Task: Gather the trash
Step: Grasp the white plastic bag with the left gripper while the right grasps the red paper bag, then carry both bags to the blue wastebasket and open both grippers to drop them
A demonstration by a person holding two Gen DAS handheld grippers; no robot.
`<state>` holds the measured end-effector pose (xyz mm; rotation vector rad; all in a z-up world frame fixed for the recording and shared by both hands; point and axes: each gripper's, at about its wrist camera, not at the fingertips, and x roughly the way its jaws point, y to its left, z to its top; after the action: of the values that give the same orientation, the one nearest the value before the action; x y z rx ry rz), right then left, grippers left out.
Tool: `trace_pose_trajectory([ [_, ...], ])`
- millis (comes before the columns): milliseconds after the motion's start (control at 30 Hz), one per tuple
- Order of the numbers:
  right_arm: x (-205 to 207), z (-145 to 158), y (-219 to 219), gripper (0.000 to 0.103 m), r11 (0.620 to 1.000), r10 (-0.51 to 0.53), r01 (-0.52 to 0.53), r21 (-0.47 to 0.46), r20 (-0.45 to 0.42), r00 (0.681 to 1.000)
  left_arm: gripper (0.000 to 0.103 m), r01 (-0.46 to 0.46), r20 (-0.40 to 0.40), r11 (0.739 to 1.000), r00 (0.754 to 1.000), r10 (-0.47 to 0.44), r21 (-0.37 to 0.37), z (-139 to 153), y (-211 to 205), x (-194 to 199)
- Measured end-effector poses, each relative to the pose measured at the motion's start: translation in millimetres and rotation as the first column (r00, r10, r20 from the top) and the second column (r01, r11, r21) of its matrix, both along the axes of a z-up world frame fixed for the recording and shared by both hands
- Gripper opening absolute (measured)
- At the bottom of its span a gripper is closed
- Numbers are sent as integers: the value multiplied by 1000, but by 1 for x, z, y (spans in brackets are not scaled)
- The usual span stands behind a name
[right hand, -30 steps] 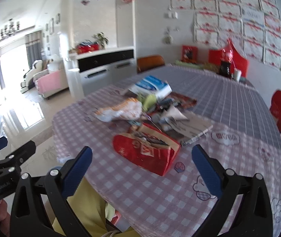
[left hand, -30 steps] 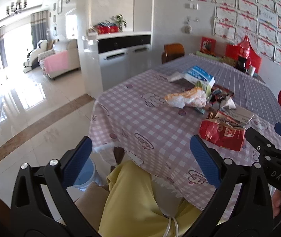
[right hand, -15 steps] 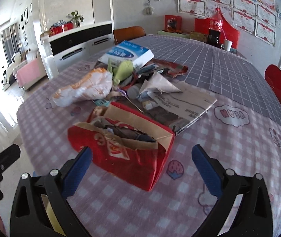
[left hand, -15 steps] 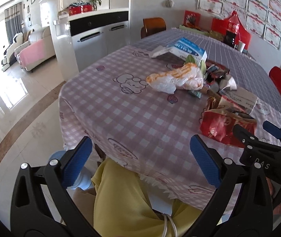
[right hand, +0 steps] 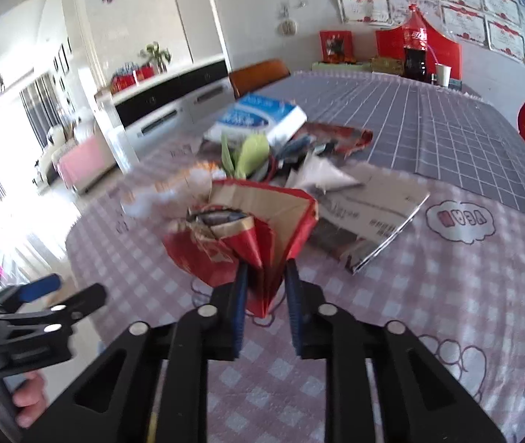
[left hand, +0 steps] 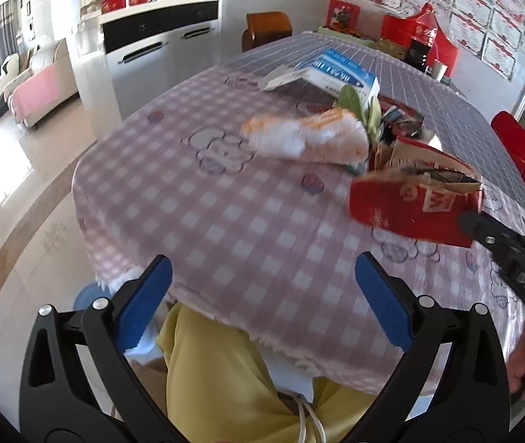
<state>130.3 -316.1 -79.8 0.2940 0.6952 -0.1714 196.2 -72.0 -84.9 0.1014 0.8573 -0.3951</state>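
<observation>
The right gripper point(right hand: 264, 288) is closing its jaws on the near corner of the crumpled red paper bag point(right hand: 247, 232), just ahead of it. The left gripper point(left hand: 262, 295) is hanging spread and empty. Beyond the bag, the orange-and-white plastic bag point(left hand: 310, 138), blue-and-white carton point(right hand: 258, 118) and grey flattened cardboard point(right hand: 373, 206) are still lying uncollected.

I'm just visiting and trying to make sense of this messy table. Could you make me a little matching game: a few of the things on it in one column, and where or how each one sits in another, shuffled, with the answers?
Things:
1. red paper bag
2. blue-and-white box
3. cola bottle
4. left tongs

Places or states:
A. standing upright at the far end of the table
B. jaws wide apart, nothing between them
C. near edge pinched between the closing right tongs
D. lying behind the green leaves

Pairs: 1-C, 2-D, 3-A, 4-B
</observation>
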Motion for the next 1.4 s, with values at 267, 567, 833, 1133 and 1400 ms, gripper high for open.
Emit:
trace_pose_trajectory([
  [267, -26, 36, -22, 14, 997, -79, 78, 14, 112, 990, 97, 84, 16, 996, 996, -84, -26, 13, -24, 35],
  [567, -41, 68, -58, 14, 977, -202, 211, -26, 190, 961, 97, 320, 5, 947, 948, -320, -20, 19, -68, 90],
  [833, -37, 68, -77, 14, 965, -253, 260, -18, 180, 951, 37, 235, -64, 967, 971, -229, 102, -15, -86, 128],
  [1133, -27, 77, -64, 14, 980, -189, 199, -23, 224, 956, 30, 134, -50, 991, 990, -134, 4, 1, -37, 124],
  [1400, -7, 93, -24, 14, 998, -58, 67, -22, 277, 959, 30, 40, -6, 999, 999, -40, -30, 19, 16, 99],
])
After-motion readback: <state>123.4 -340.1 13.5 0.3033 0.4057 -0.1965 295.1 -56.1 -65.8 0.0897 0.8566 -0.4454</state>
